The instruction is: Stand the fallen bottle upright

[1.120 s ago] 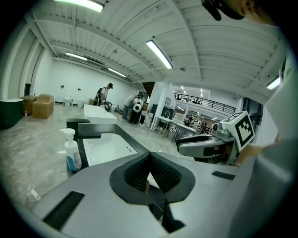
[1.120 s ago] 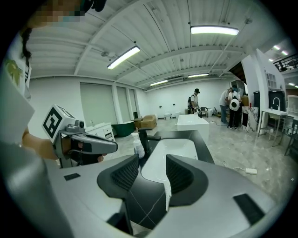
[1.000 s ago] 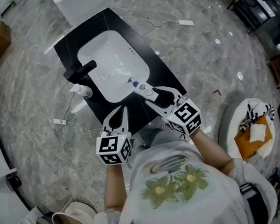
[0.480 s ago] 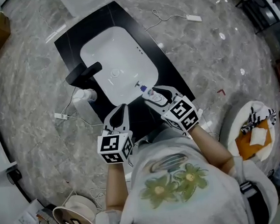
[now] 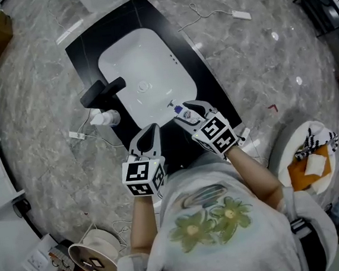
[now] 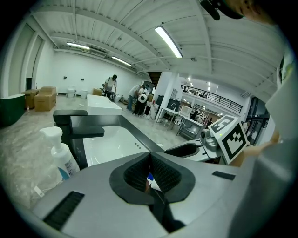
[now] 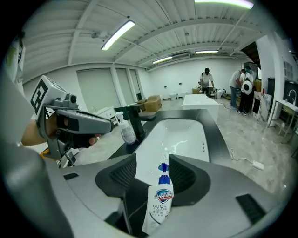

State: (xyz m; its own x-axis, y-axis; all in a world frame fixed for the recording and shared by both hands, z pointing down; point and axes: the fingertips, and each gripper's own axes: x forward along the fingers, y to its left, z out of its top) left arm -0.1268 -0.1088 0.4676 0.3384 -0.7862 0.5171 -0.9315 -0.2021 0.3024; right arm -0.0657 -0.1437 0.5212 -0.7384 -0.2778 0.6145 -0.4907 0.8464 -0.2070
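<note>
Where the fallen bottle (image 7: 159, 204) lies: on its side on the black table (image 5: 89, 41), at the near right corner of the white basin (image 5: 133, 64), with its pump end pointing toward the basin.
Bottle's look: a white body with a blue-and-white label facing up, and a blue pump head.
Right hand-held gripper (image 5: 182, 112): at the basin's near right corner, slanting down. Its jaws are wide and have just been opening. The bottle lies between them, and the pads stand clear of its sides.
Left hand-held gripper (image 5: 150, 129): over the table at the basin's near edge, on the left of the bottle, with its jaws closed together.
Tap (image 5: 101, 92): black, on the basin's left side, with its spout reaching toward the basin.
Pump bottle (image 5: 105, 118): white and upright, just beside the tap, off the basin's left edge.
Floor (image 5: 240, 59): grey marble all round the table that bears the basin.
White cable (image 5: 206, 16): on the floor, off the basin's far right.
</note>
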